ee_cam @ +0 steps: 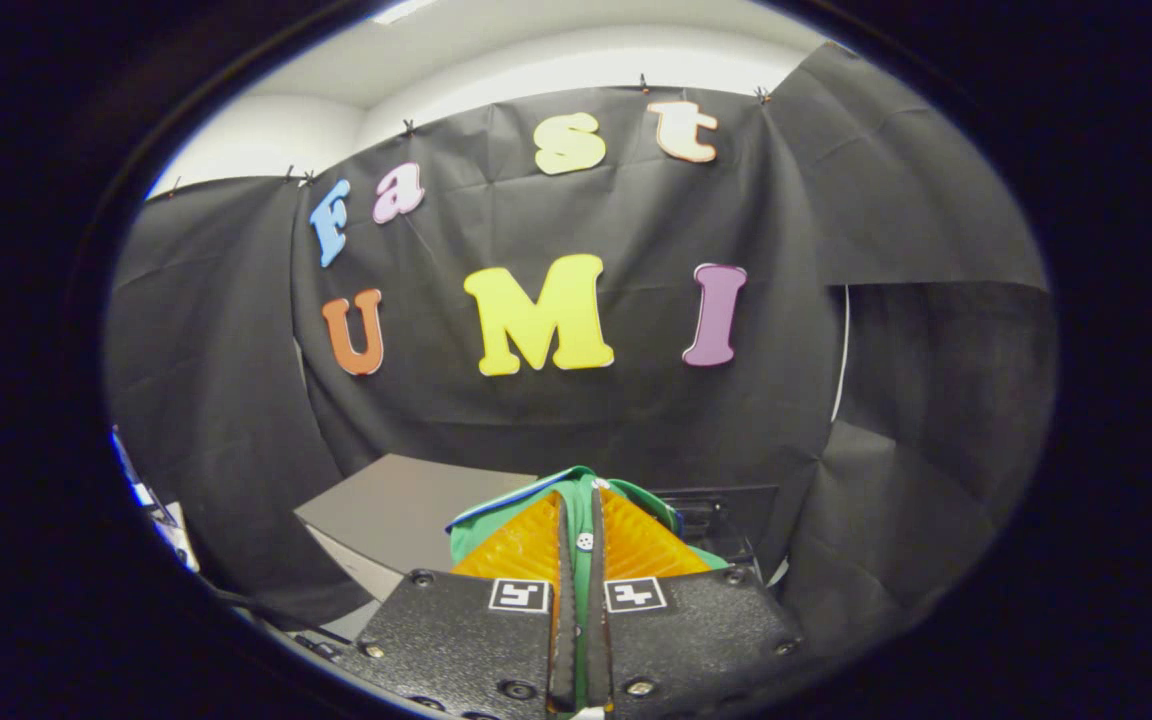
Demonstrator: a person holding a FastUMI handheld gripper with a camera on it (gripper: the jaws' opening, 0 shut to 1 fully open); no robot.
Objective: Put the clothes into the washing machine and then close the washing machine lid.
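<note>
Gripper [580, 545] nearly closed, pinching green garment [586, 485] at placket; thin hold may slip before grey machine [386, 510], 10 o'clock.

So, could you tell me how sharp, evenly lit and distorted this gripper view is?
Gripper view: strong fisheye bending of the booth's edges; even overhead light, no glare; the gripper, shut on the green garment, is sharp, with the grey washing machine beyond slightly softer and dimmer.
</note>
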